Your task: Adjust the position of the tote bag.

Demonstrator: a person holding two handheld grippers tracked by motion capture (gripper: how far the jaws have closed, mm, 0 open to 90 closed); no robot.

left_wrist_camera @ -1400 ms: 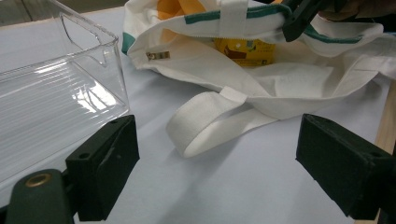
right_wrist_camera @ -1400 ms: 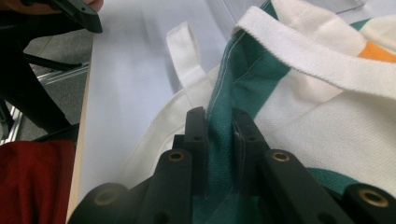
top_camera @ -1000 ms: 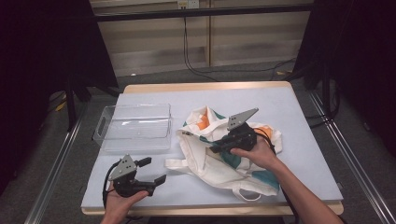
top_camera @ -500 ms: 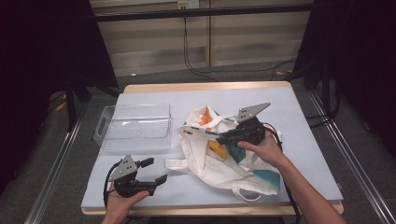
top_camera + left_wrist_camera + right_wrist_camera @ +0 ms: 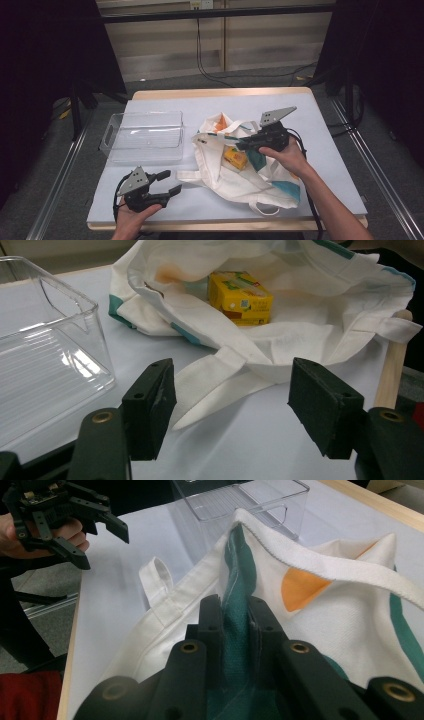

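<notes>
tote bag (image 5: 240, 167) lies on the pale table (image 5: 320, 125), right of centre, its mouth lifted open toward your left side. it is white cloth with teal and orange patches and white strap handles; one strap trails flat on the table toward your left gripper (image 5: 167, 184).

contents: one yellow carton (image 5: 241, 297) sits inside the bag mouth, seen in the high view and the left gripper view. it bears green print and a small square code on one face; the lettering is too small to read. nothing else in the bag can be made out.

clear plastic bin (image 5: 142, 136) stands just left of the bag, upright, with nothing in it. it carries no label that can be read.

your right gripper (image 5: 235, 625) has its jaws pressed together on a teal fold at the bag's rim, holding that edge raised.

your left gripper sits at the near left of the table, jaws spread and just been closing, with no cloth between the pads; the strap end lies just ahead of them.
</notes>
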